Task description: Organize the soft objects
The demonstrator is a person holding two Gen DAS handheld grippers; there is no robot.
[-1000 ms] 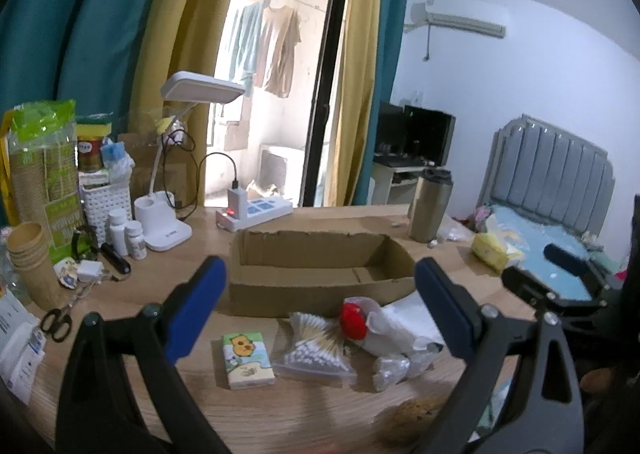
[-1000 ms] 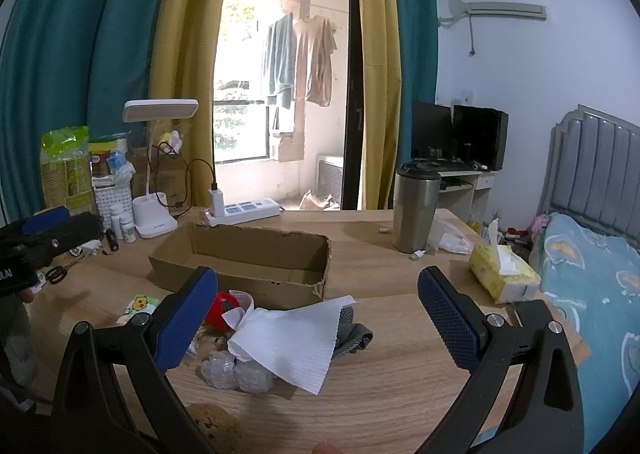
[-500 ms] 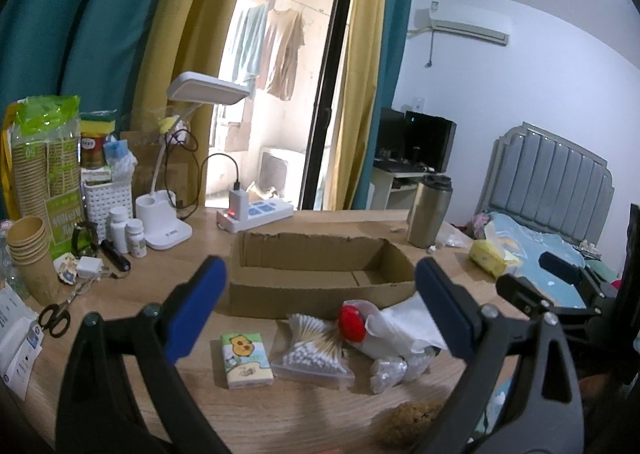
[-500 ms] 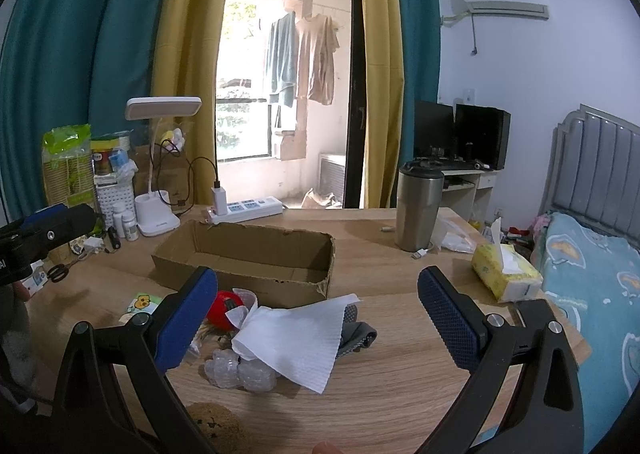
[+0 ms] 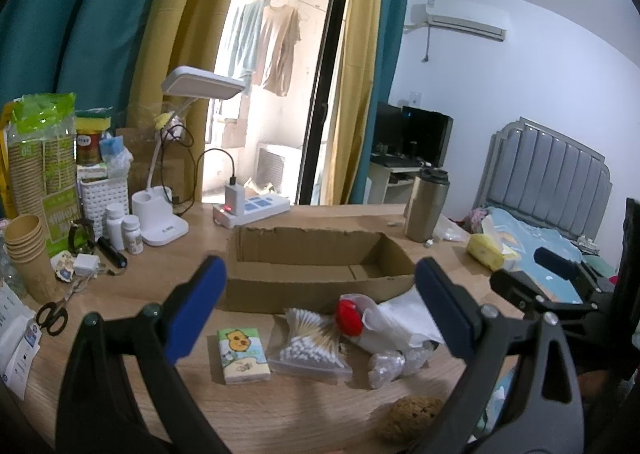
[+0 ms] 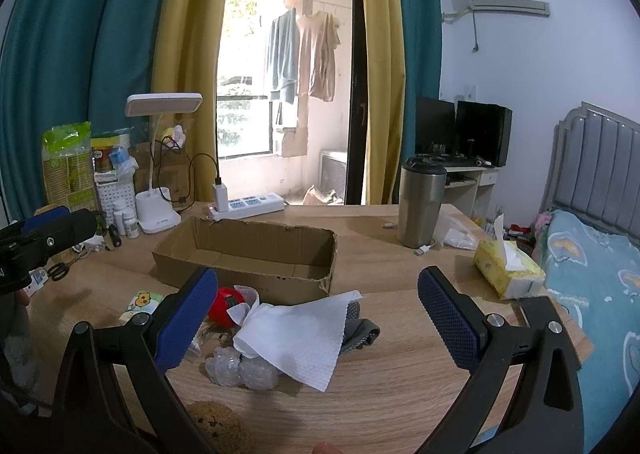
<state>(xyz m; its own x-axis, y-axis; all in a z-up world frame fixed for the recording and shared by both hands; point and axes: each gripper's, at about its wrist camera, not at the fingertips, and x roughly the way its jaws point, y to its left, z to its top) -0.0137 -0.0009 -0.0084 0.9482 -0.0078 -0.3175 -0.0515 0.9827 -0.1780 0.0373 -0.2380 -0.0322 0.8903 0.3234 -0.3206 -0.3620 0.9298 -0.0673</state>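
Note:
An open, empty cardboard box (image 5: 320, 266) (image 6: 248, 250) lies on the wooden table. In front of it lies a pile: a white paper towel (image 6: 300, 334) (image 5: 404, 318), a grey cloth (image 6: 360, 330) under it, a red ball (image 6: 226, 304) (image 5: 349, 317), bubble wrap (image 6: 240, 368) (image 5: 390, 362), a bag of cotton swabs (image 5: 308, 344), a tissue pack (image 5: 242, 350) (image 6: 142, 304) and a brown sponge (image 5: 412, 416) (image 6: 220, 426). My left gripper (image 5: 320, 310) is open and empty above the pile. My right gripper (image 6: 320, 318) is open and empty above the towel.
A steel tumbler (image 6: 420, 201), a yellow tissue box (image 6: 508, 270), a power strip (image 6: 248, 205) and a desk lamp (image 6: 160, 189) stand around the box. Paper cups (image 5: 28, 250), bottles (image 5: 120, 225) and scissors (image 5: 52, 314) crowd the left edge. A bed (image 6: 592, 254) is to the right.
Both grippers have drifted only slightly; the left wrist view has tilted up a little. Both stay open and empty. Nothing on the table has moved.

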